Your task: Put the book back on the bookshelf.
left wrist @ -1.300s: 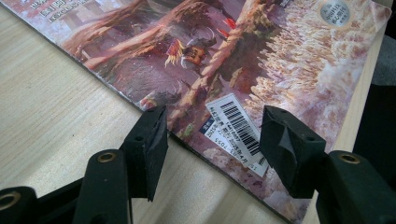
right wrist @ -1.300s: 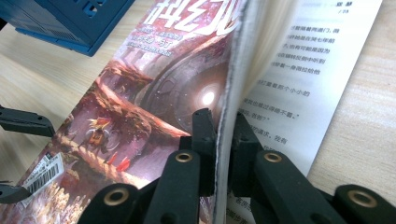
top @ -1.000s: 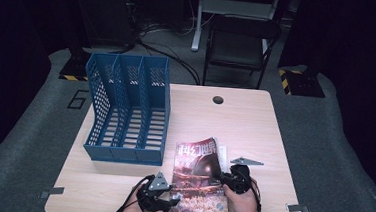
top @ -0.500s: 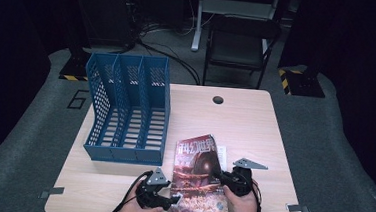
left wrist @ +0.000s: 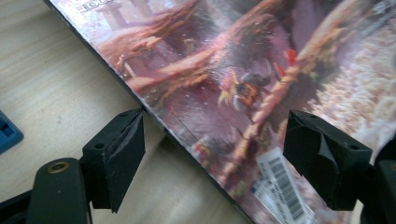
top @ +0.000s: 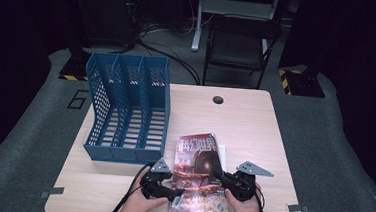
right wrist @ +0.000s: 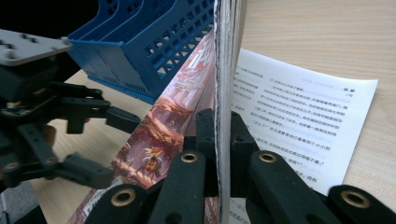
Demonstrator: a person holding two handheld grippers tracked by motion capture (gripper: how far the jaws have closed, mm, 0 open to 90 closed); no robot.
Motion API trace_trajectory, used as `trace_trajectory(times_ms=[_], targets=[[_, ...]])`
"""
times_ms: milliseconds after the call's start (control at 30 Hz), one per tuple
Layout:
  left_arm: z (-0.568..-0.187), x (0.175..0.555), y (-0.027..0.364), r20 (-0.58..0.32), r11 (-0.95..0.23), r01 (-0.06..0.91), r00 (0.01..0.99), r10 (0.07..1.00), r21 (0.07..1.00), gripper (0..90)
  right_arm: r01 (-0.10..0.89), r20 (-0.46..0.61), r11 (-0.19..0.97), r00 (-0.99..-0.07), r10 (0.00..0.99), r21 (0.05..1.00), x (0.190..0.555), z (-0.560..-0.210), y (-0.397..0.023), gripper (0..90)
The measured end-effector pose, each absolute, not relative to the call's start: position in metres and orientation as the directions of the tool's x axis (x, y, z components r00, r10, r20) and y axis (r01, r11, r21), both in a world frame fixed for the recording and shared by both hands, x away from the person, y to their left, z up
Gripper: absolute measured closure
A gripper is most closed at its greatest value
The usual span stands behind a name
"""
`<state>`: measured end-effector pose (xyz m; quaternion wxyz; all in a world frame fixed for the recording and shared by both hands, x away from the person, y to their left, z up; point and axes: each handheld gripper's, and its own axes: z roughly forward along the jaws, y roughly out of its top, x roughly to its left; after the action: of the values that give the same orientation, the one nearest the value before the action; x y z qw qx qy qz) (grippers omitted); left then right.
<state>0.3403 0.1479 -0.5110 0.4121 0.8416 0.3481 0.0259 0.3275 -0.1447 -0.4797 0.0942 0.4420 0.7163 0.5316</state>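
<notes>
A magazine (top: 199, 172) with a reddish illustrated cover lies near the table's front edge, between my two grippers. My right gripper (top: 219, 177) is shut on the magazine's right edge; in the right gripper view (right wrist: 219, 135) the jaws pinch the thick stack of pages (right wrist: 226, 56). A white printed page (right wrist: 299, 112) lies flat on the table beneath. My left gripper (top: 176, 193) is at the magazine's left edge. Its jaws have just been opening, and in the left gripper view (left wrist: 215, 140) they stand wide apart on either side of that edge of the cover (left wrist: 224, 60) without pressing on it.
A blue three-slot file rack (top: 125, 111) stands at the left of the wooden table (top: 254, 130), just behind the left gripper. There is a round cable hole (top: 218, 99) near the far edge. A chair (top: 238, 44) stands beyond the table.
The left gripper's jaws have opened and let go of the magazine's left edge. The right gripper has kept its grip on the right edge. Both hands have shifted slightly.
</notes>
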Motion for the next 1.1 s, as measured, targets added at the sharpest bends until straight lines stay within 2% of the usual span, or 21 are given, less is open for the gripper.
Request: trace_trajectory(times_ms=[233, 300, 667, 867, 1100], targets=[[-0.516, 0.353, 0.142, -0.284, -0.399, 0.596, 0.74, 0.61, 0.696, 20.2, 0.516, 0.334, 0.037, -0.605, 0.722, 0.856, 0.321, -0.475, -0.144, 87.2], [-0.518, 0.355, 0.14, -0.32, -0.382, 0.613, 0.734, 0.599, 0.692, 20.2, 0.511, 0.331, 0.037, -0.61, 0.72, 0.859, 0.321, -0.475, -0.144, 87.2], [-0.519, 0.359, 0.137, -0.352, -0.39, 0.613, 0.75, 0.561, 0.687, 23.3, 0.502, 0.326, 0.042, -0.62, 0.714, 0.864, 0.321, -0.475, -0.144, 87.1], [-0.516, 0.359, 0.142, -0.365, -0.371, 0.624, 0.739, 0.567, 0.688, 31.1, 0.506, 0.333, 0.037, -0.62, 0.71, 0.862, 0.32, -0.475, -0.144, 87.1], [-0.51, 0.356, 0.148, -0.387, -0.333, 0.638, 0.721, 0.575, 0.694, 46.2, 0.509, 0.333, 0.042, -0.621, 0.71, 0.86, 0.32, -0.474, -0.145, 87.1]])
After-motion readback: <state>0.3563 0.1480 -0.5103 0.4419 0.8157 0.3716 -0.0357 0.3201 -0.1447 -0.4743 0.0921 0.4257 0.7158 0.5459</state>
